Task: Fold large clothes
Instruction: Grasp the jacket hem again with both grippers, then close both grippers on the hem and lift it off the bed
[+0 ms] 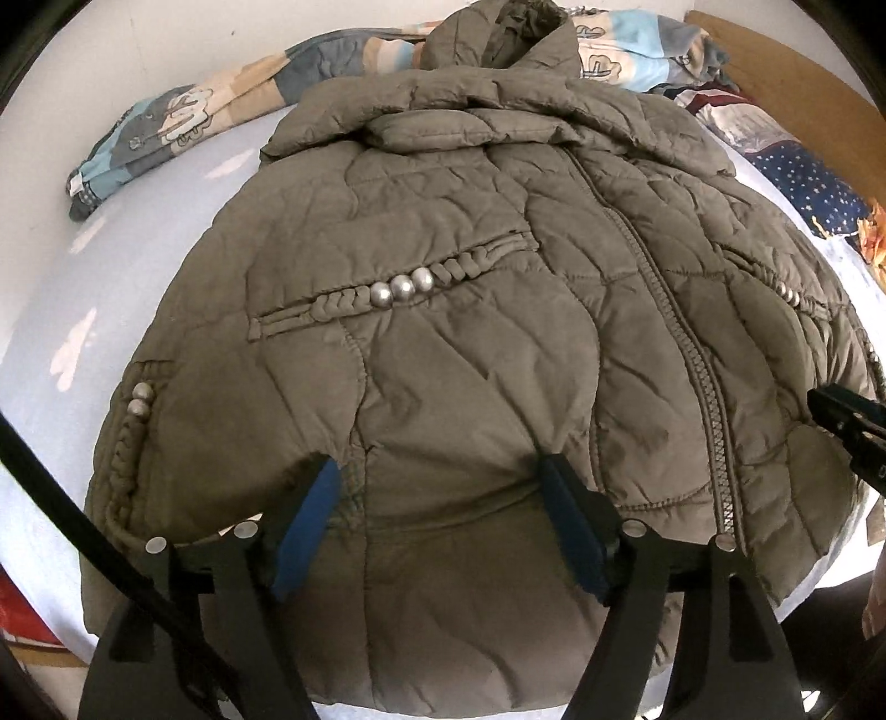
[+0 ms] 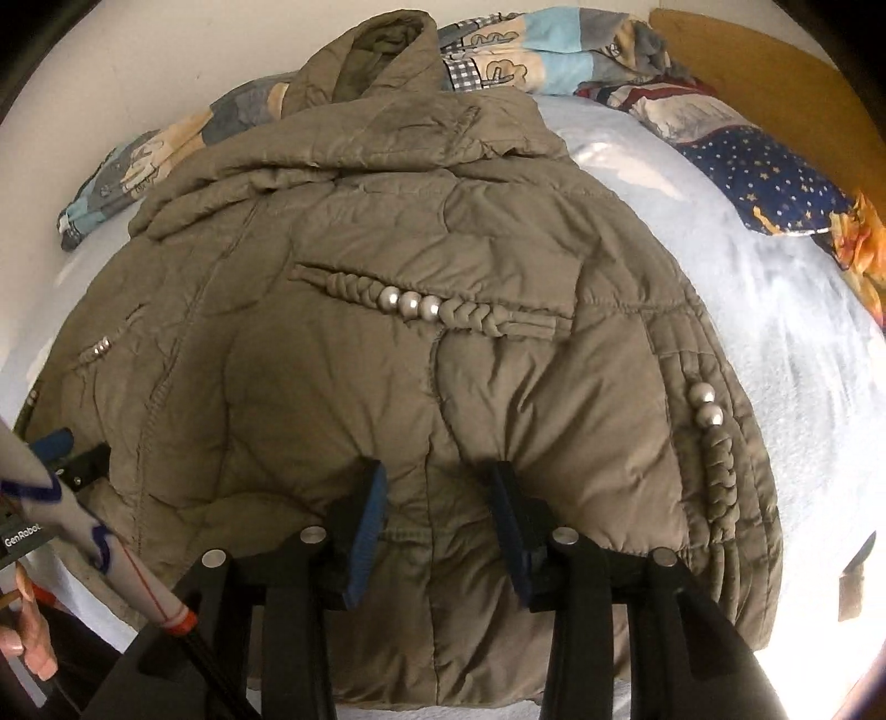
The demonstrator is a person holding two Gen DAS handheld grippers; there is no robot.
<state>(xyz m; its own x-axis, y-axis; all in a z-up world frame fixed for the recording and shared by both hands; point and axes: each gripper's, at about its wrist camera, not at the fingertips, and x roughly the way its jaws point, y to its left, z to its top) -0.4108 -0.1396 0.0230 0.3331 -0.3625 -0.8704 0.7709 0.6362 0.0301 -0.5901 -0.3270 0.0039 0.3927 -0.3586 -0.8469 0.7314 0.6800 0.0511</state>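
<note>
- Nearest to us, our left gripper (image 1: 440, 479) points steeply down at the lower front of a large olive-brown quilted puffer jacket (image 1: 443, 343); its blue-padded fingers (image 1: 307, 526) stand spread wide, tips resting on or just above the fabric with nothing pinched between them.
- Our right gripper (image 2: 440, 484) sits the same way over the other front panel, its dark-blue pads (image 2: 362, 540) held apart at a narrower gap, a low ridge of fabric between the tips; we cannot tell whether the pads press on it.
- Ahead of both tools the jacket lies front-up and flat on a pale lavender bed sheet (image 1: 111, 288), hood (image 1: 509, 39) at the far end, hem nearest us.
- A closed zipper (image 1: 681, 343) runs away from us just right of the left tool.
- A braided pocket trim with three silver beads (image 1: 401, 288) lies beyond the left tool; its twin (image 2: 410, 302) lies beyond the right tool.
- A sleeve folded along the jacket's outer edge, with braid and two silver beads (image 2: 706, 404), lies right of the right tool.
- Far behind the hood is a rumpled patchwork quilt in blue and cream (image 1: 166, 133).
- Far right, a navy star-print pillow (image 2: 764, 177) rests by a brown headboard (image 2: 775, 61).
- In the right wrist view, a hand (image 2: 27, 637) shows at the lower left edge.
</note>
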